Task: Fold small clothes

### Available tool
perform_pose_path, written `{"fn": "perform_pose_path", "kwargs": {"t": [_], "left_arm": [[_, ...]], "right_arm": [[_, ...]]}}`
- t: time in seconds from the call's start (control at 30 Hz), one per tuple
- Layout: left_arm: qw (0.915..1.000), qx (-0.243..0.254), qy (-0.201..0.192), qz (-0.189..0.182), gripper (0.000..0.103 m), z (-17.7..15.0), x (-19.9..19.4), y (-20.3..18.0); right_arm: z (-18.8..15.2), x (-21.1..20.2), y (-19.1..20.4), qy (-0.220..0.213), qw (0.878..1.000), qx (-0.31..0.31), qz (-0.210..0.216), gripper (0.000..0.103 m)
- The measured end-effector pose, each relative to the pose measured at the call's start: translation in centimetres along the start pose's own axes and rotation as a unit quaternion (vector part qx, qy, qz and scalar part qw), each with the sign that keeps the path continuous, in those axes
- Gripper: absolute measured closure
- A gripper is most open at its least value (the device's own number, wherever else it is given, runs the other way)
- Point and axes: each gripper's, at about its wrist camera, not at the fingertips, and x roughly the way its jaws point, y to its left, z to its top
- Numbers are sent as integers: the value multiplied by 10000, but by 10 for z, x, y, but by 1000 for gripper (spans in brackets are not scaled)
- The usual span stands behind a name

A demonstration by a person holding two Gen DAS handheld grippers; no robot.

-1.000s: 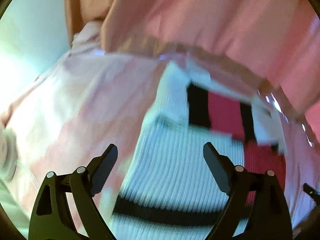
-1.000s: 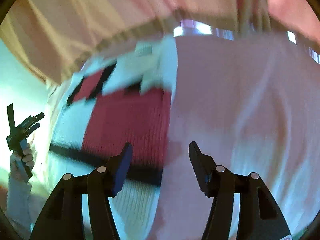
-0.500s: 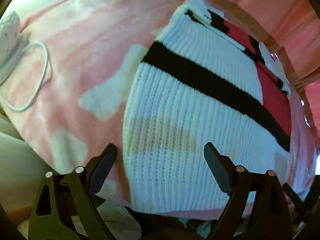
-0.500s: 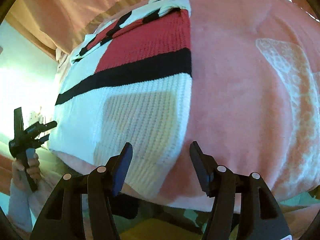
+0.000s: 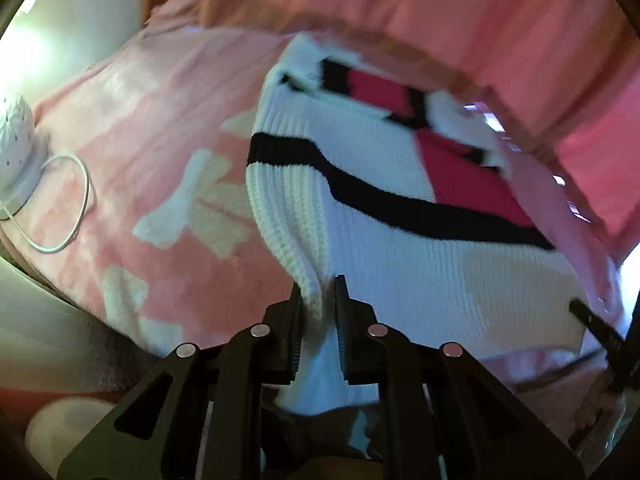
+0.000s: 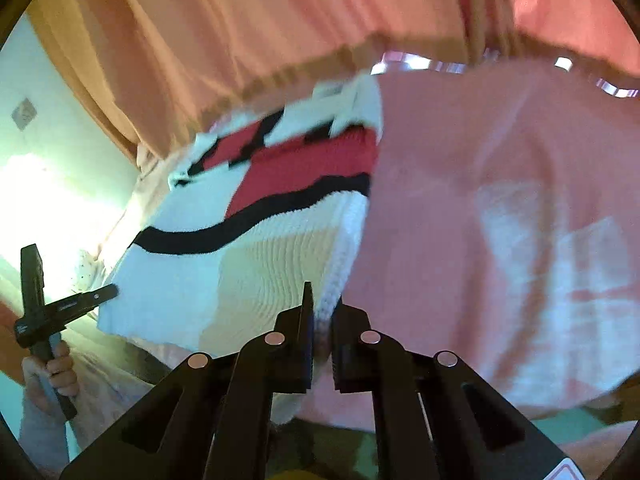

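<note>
Left claw (image 5: 318, 304) clamped on the near left corner of the knitted sweater (image 5: 400, 216), hem bunched between the closed jaws; right claw (image 6: 322, 312) likewise pinched shut on the near right corner, ribbed edge rising out of the grip. Straight ahead of both claws, stretched away lengthwise over the pink blanket (image 5: 160, 128): white panel nearest, then the black stripe, then the red block and the collar end farthest off, close under the pink curtain (image 6: 280, 20). Long axis thus running directly forward from each claw, hem side at the tips, neck side far. Neither claw nearer than the other, each at its own corner of the same hem. Probably a forward carry, hem toward collar, as the fold to come. Beyond the left claw's left side, a white cable (image 5: 76, 208) loose on the blanket.
</note>
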Motion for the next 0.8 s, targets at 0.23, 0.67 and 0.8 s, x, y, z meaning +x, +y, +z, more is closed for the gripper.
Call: {"fn": "perform_pose_path", "kwargs": {"t": [0.23, 0.67, 0.8], "left_arm": [[9988, 8, 378, -316, 95, -74, -36, -13], [9954, 350, -391, -803, 99, -79, -134, -36], [9931, 448, -929, -556, 99, 10, -124, -56]], "right_arm": [[-48, -56, -24, 366, 9991, -57, -194, 97], [-66, -138, 5, 140, 9988, -440, 158, 97], [24, -111, 5, -459, 9968, -634, 185, 97]]}}
